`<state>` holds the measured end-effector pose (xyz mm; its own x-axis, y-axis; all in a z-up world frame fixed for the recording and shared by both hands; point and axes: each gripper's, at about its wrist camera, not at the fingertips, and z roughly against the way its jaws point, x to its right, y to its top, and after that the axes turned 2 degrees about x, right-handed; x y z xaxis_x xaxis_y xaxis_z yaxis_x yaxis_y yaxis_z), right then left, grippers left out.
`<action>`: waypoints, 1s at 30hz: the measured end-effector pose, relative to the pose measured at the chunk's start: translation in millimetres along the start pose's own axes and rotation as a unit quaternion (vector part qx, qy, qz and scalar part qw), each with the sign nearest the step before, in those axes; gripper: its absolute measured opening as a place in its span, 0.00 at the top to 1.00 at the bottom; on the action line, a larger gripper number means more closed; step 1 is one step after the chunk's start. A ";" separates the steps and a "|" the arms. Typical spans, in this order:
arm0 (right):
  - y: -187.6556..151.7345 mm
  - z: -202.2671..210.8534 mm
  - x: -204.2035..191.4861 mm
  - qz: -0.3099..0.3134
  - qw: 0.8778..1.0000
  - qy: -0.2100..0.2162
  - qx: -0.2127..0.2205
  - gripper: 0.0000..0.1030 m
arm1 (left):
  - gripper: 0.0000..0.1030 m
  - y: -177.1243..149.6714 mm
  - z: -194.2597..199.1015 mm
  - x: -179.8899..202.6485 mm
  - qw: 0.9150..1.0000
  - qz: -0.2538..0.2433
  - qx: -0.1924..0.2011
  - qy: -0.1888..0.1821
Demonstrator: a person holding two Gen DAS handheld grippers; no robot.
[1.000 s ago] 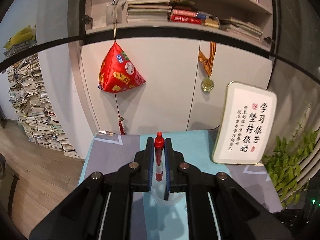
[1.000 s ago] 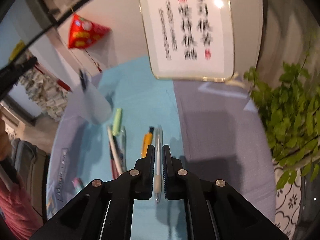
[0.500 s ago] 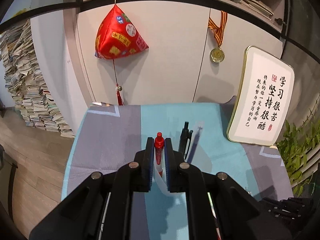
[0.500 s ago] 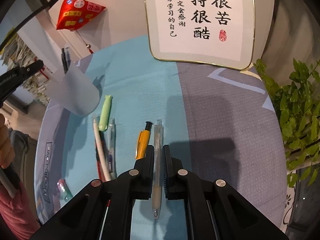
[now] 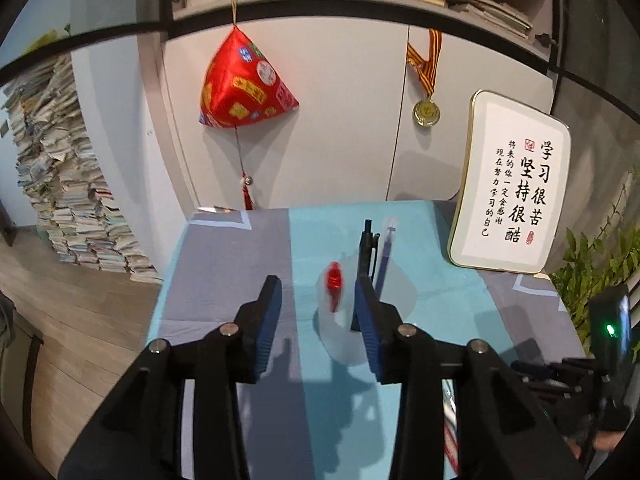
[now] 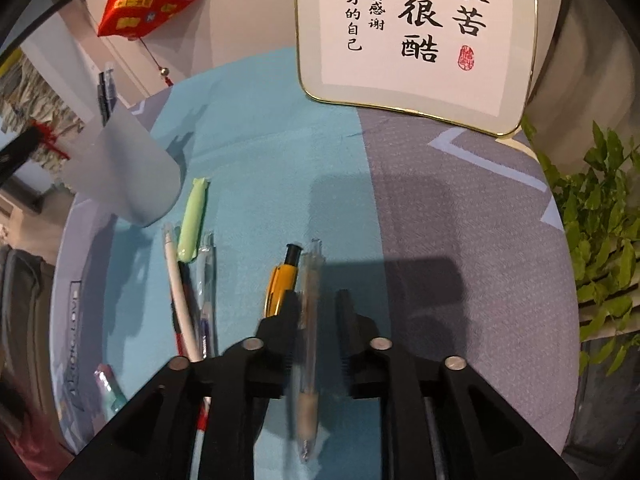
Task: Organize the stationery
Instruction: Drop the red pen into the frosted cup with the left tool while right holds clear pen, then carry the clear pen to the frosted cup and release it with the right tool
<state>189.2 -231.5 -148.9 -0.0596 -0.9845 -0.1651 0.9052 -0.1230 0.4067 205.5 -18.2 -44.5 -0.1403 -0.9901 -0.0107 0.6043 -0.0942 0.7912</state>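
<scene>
r gripper (image 6: 318, 308) astride clear pen (image 6: 308, 344)

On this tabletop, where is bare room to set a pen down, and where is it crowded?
Bare: the grey cloth strip between the framed calligraphy plaque and the green plant, and the teal band below the plaque. Crowded: beside the translucent white pen cup, where the light-green pen, white pen, orange pen and clear pen lie.

Translucent frosted plastic cup (image 5: 362, 308): matt, smooth. Red plastic pen (image 5: 333, 282): glossy. Teal-and-grey woven cloth on the table (image 6: 460, 240): matt, finely textured. Clear plastic pen (image 6: 309, 320): glossy, with a beige rubbery grip. Black left tool (image 5: 318, 312): matt plastic, ribbed blue pads (image 5: 366, 320), metal rivets. Red pyramid pouch (image 5: 244, 84): shiny satin.
</scene>
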 end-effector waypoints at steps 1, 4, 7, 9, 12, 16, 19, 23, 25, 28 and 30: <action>1.5 -2.5 -1.1 0.001 1.000 -0.001 -0.002 0.79 | 0.65 -3.2 5.5 -1.2 1.000 -0.002 0.004 0.002; 4.3 -9.8 -3.3 0.005 1.000 -0.006 -0.009 0.79 | 0.65 -14.1 17.4 -7.7 1.000 0.003 0.006 -0.001; 7.9 -12.6 -7.3 0.012 1.000 -0.022 0.000 0.79 | 0.65 -26.4 26.3 -13.8 1.000 0.010 0.007 -0.005; 8.1 -14.3 -11.7 0.024 0.999 -0.034 0.001 0.79 | 0.65 -33.5 30.8 -17.7 1.000 0.011 0.007 -0.005; 7.8 -15.1 -15.2 0.029 0.999 -0.040 0.004 0.86 | 0.65 -44.1 35.2 -24.0 1.000 0.017 0.003 -0.009; 5.1 0.6 -7.8 -0.001 1.000 -0.012 0.020 0.86 | 0.65 -54.3 37.9 -31.3 1.000 0.027 -0.005 -0.014; -0.2 31.2 -9.4 -0.004 0.998 0.001 0.055 0.86 | 0.65 -59.3 39.4 -34.8 0.999 0.033 -0.007 -0.017; -4.3 83.8 -20.1 0.000 0.993 0.033 0.116 0.86 | 0.65 -65.3 40.1 -36.1 0.999 0.042 -0.012 -0.025; 0.2 103.3 -29.7 0.006 0.989 0.048 0.142 0.86 | 0.65 -68.4 41.3 -34.0 0.999 0.040 -0.011 -0.028; 9.8 130.4 -49.3 0.021 0.980 0.078 0.183 0.86 | 0.65 -73.2 44.3 -31.8 0.999 0.032 -0.010 -0.027; 22.1 140.5 -65.9 0.032 0.974 0.092 0.203 0.86 | 0.65 -77.3 45.8 -31.1 0.999 0.029 -0.011 -0.027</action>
<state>154.1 -186.9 -2.8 0.1016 -0.9574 -0.2702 0.6617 -0.1377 0.7370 127.2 24.7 -77.4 -0.1456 -0.9870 0.0678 0.6296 -0.0396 0.7759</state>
